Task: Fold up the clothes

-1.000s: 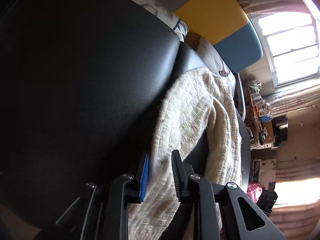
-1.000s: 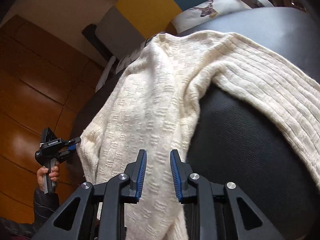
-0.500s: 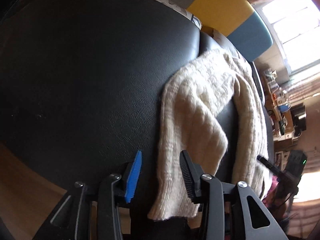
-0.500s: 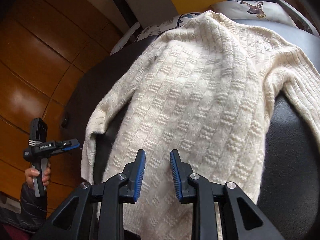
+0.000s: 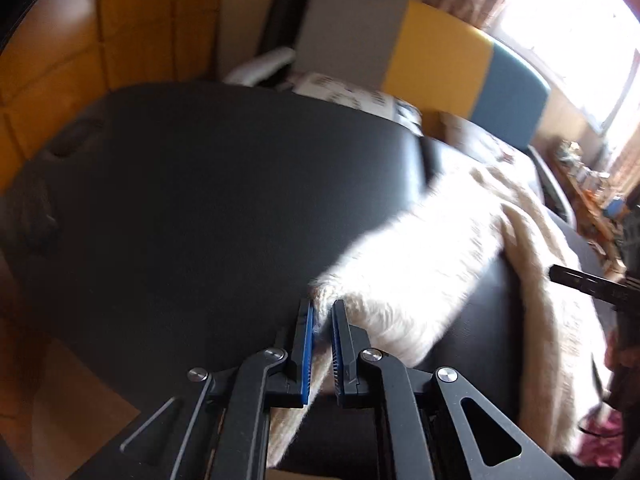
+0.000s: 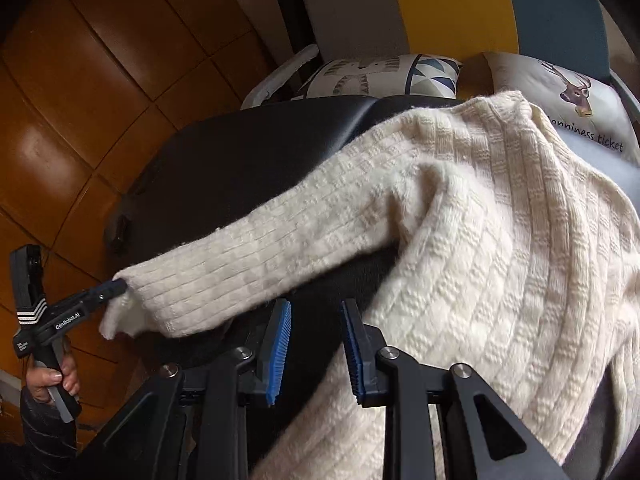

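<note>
Left wrist view motion-blurred all over; bright window [image 5: 576, 32] far right blows out, I see glare on cream cable-knit sweater sleeve [image 5: 420, 264]. Right wrist view sharp, evenly lit; glossy brown wood wall panels [image 6: 80, 100] show soft reflections. Fisheye bends edges, dark corners.

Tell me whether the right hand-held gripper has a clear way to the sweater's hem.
Probably yes: the right hand-held gripper is open, and the sweater hem drapes just ahead of its fingers, nothing between.

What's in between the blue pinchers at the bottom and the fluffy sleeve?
Just bare black cushion, seen in the right wrist view, between the open right gripper and the sweater sleeve.
</note>
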A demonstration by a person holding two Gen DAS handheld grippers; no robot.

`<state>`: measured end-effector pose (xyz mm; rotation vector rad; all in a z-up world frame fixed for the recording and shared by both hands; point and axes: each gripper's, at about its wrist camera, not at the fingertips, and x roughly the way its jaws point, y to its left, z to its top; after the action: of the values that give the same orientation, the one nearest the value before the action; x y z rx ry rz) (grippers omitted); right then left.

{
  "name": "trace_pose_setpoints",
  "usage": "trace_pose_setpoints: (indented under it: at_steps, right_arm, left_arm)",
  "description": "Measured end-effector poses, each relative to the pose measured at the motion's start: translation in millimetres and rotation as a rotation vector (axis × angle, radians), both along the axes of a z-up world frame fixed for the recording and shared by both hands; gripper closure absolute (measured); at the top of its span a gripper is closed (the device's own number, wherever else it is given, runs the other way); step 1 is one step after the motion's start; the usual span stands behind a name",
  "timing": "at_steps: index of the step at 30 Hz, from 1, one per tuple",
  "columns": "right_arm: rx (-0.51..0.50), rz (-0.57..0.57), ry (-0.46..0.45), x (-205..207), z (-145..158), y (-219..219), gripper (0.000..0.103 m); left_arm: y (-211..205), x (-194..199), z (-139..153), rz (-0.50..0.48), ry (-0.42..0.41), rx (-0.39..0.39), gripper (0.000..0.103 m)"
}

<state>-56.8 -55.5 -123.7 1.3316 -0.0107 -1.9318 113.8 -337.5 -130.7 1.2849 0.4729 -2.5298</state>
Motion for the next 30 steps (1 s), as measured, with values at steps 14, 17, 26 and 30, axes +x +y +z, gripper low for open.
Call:
trace_pose_setpoints:
  at_steps: [14, 17, 26, 30]
  right_arm:
    - [0.049, 0.022, 0.034, -24.0, 5.4, -40.0, 0.077]
    - [0.070, 0.059, 0.075, -39.0, 14.1, -58.6, 0.077]
    - [0.281, 0.079, -0.021, -86.4, -43.9, -104.0, 0.077]
    - [0.229, 0.043, -0.013, -91.5, -47.5, -108.3, 0.077]
  left_arm:
    - [-77.8, 37.2, -10.1, 0.158, 0.033, 0.134, 0.083]
    - [-81.5, 56.7, -16.2, 0.177, 0.036, 0.164, 0.083]
    - [-79.0, 22.9, -54.3, 0.208, -0.047, 0.229, 0.084]
    - [-94.3, 4.7, -53.1, 0.260, -0.056, 0.203, 0.084]
